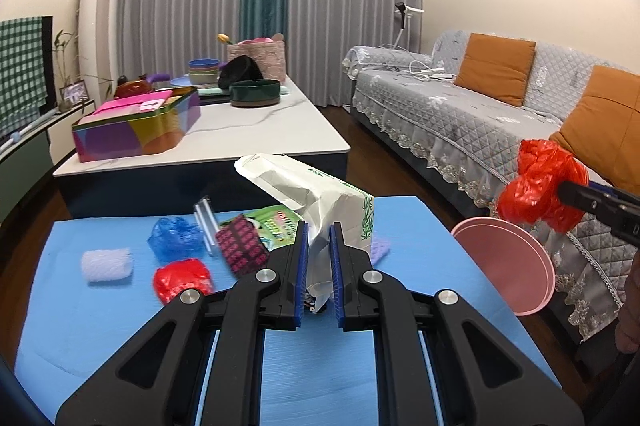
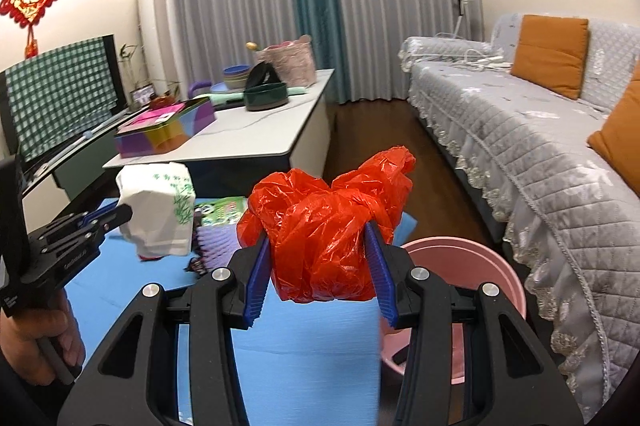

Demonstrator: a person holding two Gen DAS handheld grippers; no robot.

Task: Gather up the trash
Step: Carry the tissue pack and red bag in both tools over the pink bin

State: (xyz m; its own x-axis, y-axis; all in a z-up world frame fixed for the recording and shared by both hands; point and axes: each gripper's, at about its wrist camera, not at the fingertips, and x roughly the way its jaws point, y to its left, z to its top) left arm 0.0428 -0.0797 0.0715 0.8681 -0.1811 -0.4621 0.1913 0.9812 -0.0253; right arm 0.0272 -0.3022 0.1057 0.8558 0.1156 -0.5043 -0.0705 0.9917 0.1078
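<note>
My left gripper is shut on a white tissue packet with green bamboo print and holds it above the blue mat; it also shows in the right wrist view. My right gripper is shut on a crumpled red plastic bag, held up beside the pink bin. In the left wrist view the red bag hangs above the pink bin. On the mat lie a blue bag, a small red bag, a white foam net, a dark pink wrapper and a green packet.
A white marble coffee table behind the mat carries a colourful tin box, bowls and a basket. A grey sofa with orange cushions runs along the right. A TV stand sits at the left.
</note>
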